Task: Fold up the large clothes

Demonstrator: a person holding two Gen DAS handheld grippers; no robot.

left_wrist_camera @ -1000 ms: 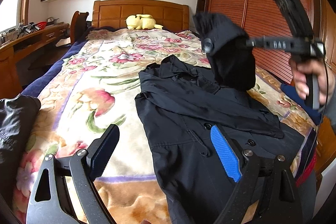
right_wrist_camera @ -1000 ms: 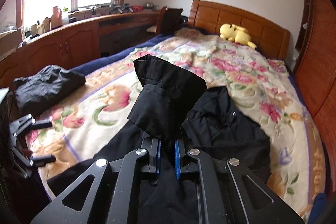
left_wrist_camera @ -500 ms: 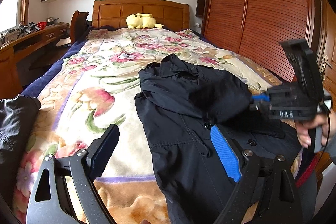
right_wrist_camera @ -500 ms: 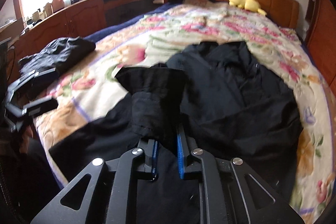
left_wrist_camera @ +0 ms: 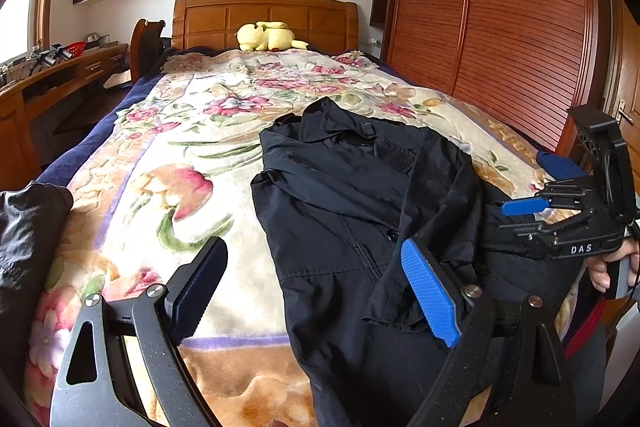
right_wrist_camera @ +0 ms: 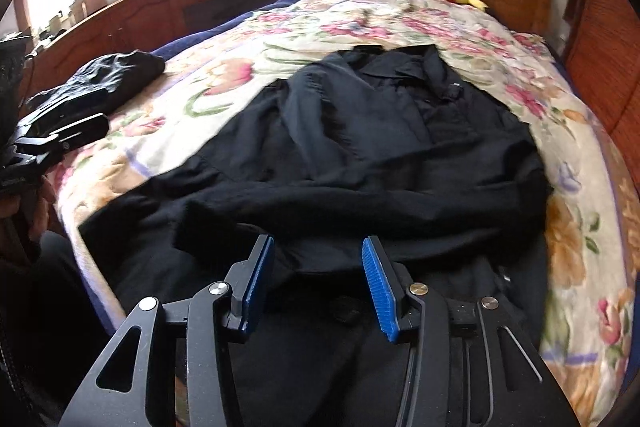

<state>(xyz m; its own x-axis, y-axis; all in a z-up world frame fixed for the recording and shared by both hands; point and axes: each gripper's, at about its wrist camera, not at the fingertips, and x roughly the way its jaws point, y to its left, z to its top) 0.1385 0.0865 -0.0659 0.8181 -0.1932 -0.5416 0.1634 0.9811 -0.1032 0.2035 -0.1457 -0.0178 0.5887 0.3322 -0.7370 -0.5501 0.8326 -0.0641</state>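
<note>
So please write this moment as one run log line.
right gripper: open | left gripper: open | sleeve: lying across black coat

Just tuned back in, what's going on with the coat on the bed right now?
A person is folding a black coat laid out on the floral bedspread. One sleeve lies folded across the coat's front. The right tool hangs open just above that sleeve, gripping nothing. The left tool is also open and empty, at the coat's left edge. Another dark garment sits aside.
</note>
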